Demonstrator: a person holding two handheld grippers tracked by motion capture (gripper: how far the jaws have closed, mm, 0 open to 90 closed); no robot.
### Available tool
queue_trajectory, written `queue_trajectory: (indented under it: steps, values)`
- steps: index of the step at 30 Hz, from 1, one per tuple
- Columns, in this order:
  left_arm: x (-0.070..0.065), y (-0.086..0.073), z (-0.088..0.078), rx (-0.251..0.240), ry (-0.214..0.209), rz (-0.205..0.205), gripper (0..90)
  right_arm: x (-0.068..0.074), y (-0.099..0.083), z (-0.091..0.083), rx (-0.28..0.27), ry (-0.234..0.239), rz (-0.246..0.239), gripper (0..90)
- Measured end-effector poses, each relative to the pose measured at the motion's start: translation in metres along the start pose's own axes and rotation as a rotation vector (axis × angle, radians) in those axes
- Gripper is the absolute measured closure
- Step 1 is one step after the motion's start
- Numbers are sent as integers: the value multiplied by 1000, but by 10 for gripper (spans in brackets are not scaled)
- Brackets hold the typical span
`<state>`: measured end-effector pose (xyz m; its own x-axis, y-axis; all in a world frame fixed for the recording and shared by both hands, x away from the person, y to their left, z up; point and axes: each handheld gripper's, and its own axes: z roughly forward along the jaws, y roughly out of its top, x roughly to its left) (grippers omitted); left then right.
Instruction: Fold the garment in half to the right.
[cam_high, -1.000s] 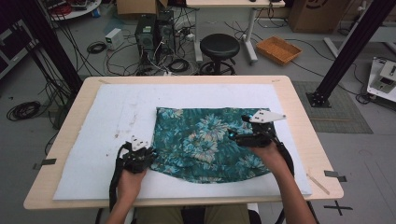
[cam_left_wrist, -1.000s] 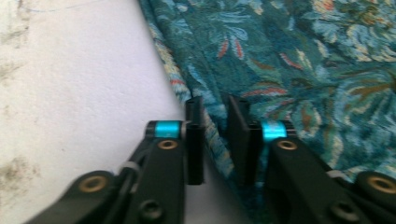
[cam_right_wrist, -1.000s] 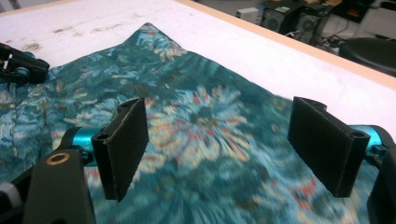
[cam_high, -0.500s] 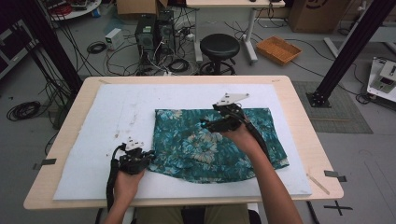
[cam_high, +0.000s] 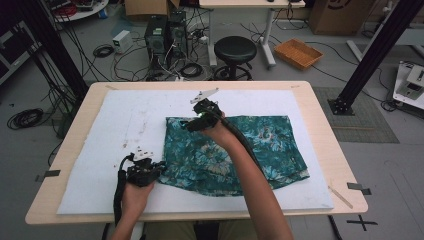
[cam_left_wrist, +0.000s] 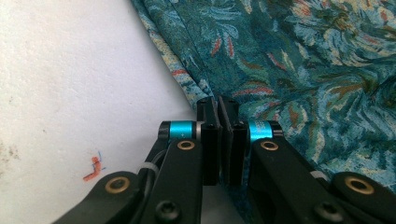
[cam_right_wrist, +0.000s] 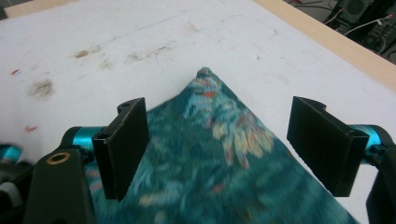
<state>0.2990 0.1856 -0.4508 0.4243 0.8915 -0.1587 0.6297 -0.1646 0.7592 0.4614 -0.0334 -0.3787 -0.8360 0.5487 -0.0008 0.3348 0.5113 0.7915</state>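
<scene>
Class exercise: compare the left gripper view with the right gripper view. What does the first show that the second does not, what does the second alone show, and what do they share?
Left gripper view alone: the left gripper with its jaws shut on the edge of the teal floral cloth, and a small red mark on the white mat.

Right gripper view alone: the right gripper with its jaws wide open above a pointed corner of the cloth, brownish stains on the mat, and the wooden table edge.

Shared: the same patterned cloth lying on the white mat.
</scene>
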Motion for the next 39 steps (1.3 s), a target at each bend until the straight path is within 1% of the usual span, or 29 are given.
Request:
queue_trajectory:
  steps: [3,5,6,8,9,10,11,13,14,16,18,19,21,23,26,27,28,29,30,31,35,38,39]
  values:
    - [1,0,0,5,-10,-6,876,1,7,20,20,-5,0,213]
    - [2,0,0,3,-14,-10,876,0,10,33,25,-7,-5,250]
    - [2,0,0,1,-17,-16,876,0,11,39,39,-12,-5,251]
    - [3,0,0,6,-21,-14,876,0,14,52,64,-19,-7,264]
    - [3,0,0,4,-20,-18,876,1,16,57,66,-17,-9,278]
    - [3,0,0,4,-20,-19,876,1,17,63,67,-23,-14,296]
    - [3,0,0,5,-21,-18,877,1,18,69,74,-30,-9,322]
    - [3,0,0,4,-22,-18,877,1,20,79,101,-45,-13,358]
    - [3,0,0,6,-22,-18,876,1,21,84,109,-49,-7,377]
    - [3,0,0,5,-23,-17,877,2,22,92,109,-50,-13,421]
    - [3,0,0,4,-25,-18,876,3,21,99,124,-58,-18,469]
    - [3,0,0,2,-26,-19,876,2,20,102,139,-56,-7,486]
    - [3,0,0,1,-26,-20,876,2,17,107,153,-51,0,540]
    - [3,0,0,2,-25,-18,876,1,15,110,164,-27,11,597]
    - [3,0,0,3,-26,-20,876,2,12,115,172,-10,-1,637]
    - [3,0,0,3,-26,-21,876,4,12,116,172,-11,-4,650]
    - [4,0,0,3,-27,-20,876,4,12,117,166,-9,-12,655]
    - [4,0,0,4,-27,-21,876,4,11,117,165,-6,-10,670]
    - [3,0,0,3,-26,-22,876,3,11,117,165,2,4,694]
    - [3,0,0,3,-26,-22,876,3,11,117,163,10,8,712]
    - [4,0,0,4,-27,-24,877,5,11,117,167,26,-8,829]
    - [4,0,0,4,-30,-28,879,5,11,117,167,27,-5,852]
    - [4,0,0,2,-32,-32,880,6,11,117,165,20,-14,870]
